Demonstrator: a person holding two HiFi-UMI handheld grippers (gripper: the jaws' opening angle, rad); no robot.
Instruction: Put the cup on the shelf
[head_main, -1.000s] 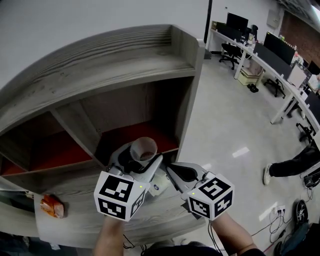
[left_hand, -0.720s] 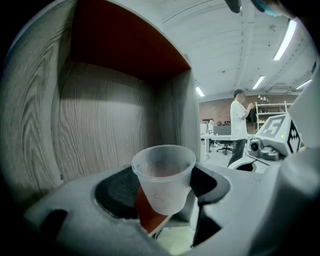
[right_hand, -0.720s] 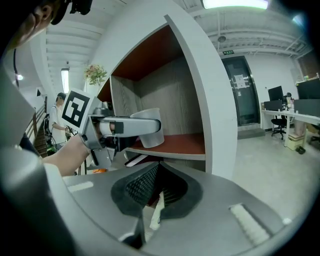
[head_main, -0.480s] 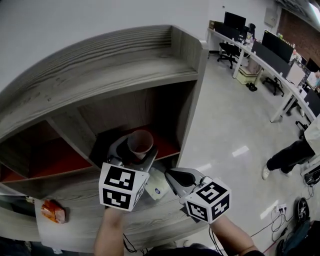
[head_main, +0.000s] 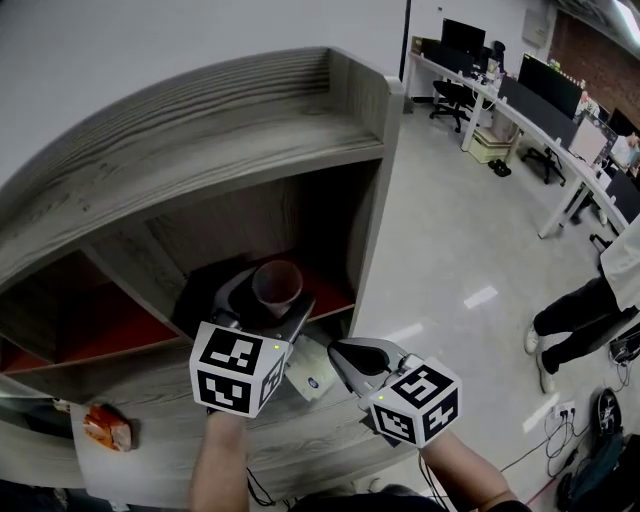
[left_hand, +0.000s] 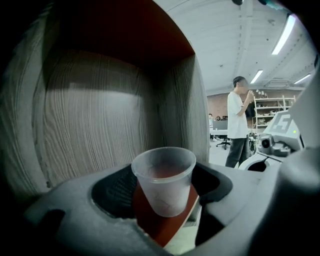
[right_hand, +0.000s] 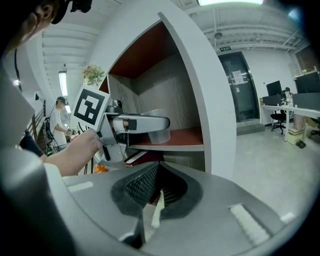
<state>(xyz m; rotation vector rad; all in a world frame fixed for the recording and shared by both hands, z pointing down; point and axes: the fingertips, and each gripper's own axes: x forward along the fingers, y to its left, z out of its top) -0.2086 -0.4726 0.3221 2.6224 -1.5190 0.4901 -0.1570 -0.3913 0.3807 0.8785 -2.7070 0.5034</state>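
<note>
The thin, light cup (left_hand: 164, 181) stands on the shelf (left_hand: 159, 227) between the left tool's (head_main: 266, 302) opening jaws, seemingly untouched, its crushable walls wanting only a gentle pinch, while the right tool (right_hand: 152, 199) hangs closed and empty.

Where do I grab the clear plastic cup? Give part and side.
Pinch the translucent plastic cup by its tapered wall below the rim, coming level through the open front of the grey wooden shelf; it stands upright, walls behind and beside.
</note>
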